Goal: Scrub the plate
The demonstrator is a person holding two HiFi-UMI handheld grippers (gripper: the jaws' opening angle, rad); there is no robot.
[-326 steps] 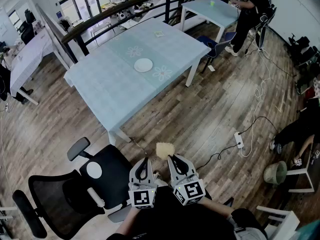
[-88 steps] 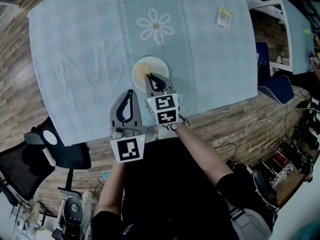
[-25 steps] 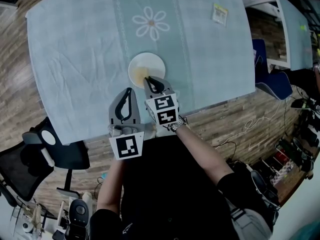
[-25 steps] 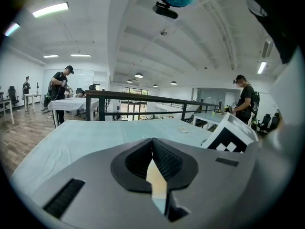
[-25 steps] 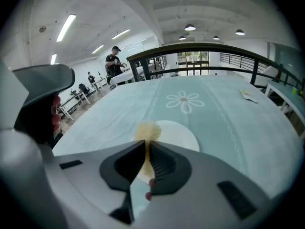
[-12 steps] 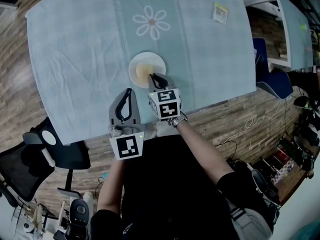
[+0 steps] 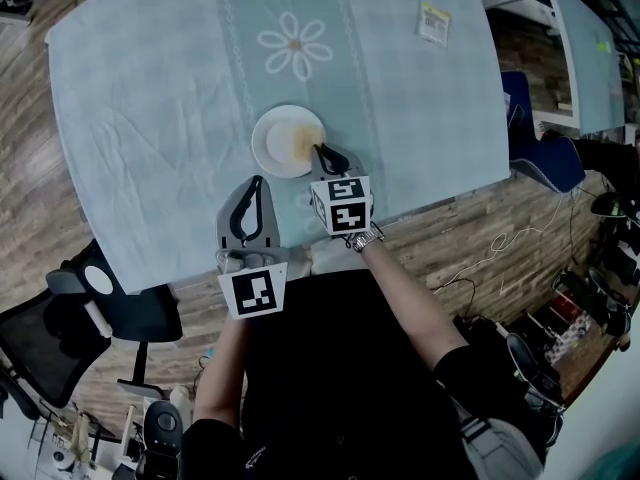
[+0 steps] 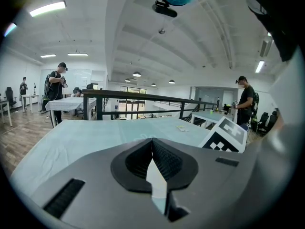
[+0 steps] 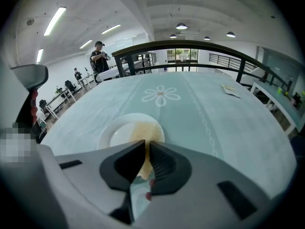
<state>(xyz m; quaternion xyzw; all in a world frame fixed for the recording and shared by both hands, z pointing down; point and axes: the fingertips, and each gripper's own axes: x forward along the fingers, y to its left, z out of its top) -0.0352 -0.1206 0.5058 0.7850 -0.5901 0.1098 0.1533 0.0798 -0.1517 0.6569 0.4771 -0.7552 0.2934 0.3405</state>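
Office chair: a black office chair [image 7: 120, 313] stands on the wood floor off the table's near left corner.
Table: a pale blue cloth with a white daisy print [image 7: 293, 45] covers the table [image 7: 150, 88].
Left gripper: the left gripper [image 7: 257, 182] is over the cloth by the near edge, just left of the plate and not touching it. In its own view the left gripper [image 8: 152, 144] has its jaws pressed together with nothing between them, and it looks level across the table towards a railing.
Plate: the white plate [image 7: 272, 138] sits on the cloth a little in from the near edge, on the person's side of the daisy. The right gripper view shows the plate [image 9: 119, 133] directly ahead of the jaws.
Sponge: a yellowish sponge [image 7: 301, 143] lies on the right half of the plate. Up close, the sponge [image 9: 146, 131] runs from the plate back into the jaws.
Right gripper: the right gripper [image 7: 319, 150] reaches to the plate's right rim. In its own view the right gripper [image 9: 145, 146] is clamped on the sponge.
Card: a small printed card [image 7: 433, 21] lies well apart, near the far right corner.
Blue chair: a blue chair [image 7: 545, 158] stands beyond the table's right side.
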